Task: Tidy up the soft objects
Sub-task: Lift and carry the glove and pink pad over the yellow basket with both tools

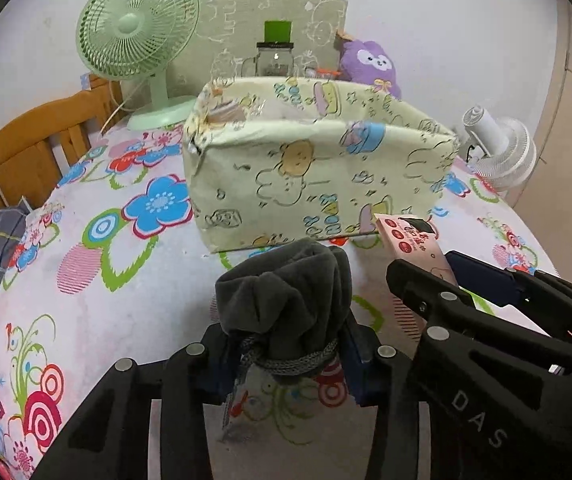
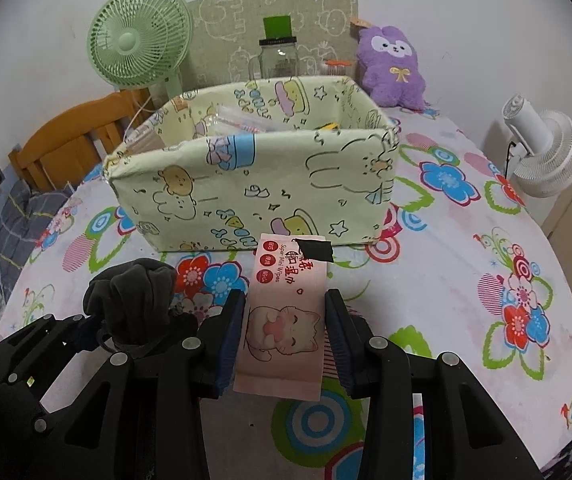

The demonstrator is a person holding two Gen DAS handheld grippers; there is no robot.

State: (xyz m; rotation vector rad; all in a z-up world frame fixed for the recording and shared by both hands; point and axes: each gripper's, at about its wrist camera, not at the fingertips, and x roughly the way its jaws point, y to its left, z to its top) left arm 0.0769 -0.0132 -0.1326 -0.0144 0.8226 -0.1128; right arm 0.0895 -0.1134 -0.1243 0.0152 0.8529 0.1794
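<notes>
My left gripper (image 1: 282, 354) is shut on a dark grey drawstring pouch (image 1: 286, 300) and holds it above the table, in front of the pale yellow cartoon-print fabric bin (image 1: 309, 168). My right gripper (image 2: 284, 320) is shut on a pink wet-wipes pack (image 2: 286, 320) with a cat drawing, also just in front of the bin (image 2: 254, 184). The pack shows in the left wrist view (image 1: 413, 240), and the pouch in the right wrist view (image 2: 134, 300). The bin holds a clear plastic packet (image 2: 238, 122); its other contents are hard to tell.
A flowered cloth covers the table (image 2: 465, 248). Behind the bin stand a green fan (image 2: 138, 44), a glass jar (image 2: 278, 58) and a purple plush toy (image 2: 391, 66). A white fan (image 2: 545, 152) is at the right edge, a wooden chair (image 1: 30, 148) at the left.
</notes>
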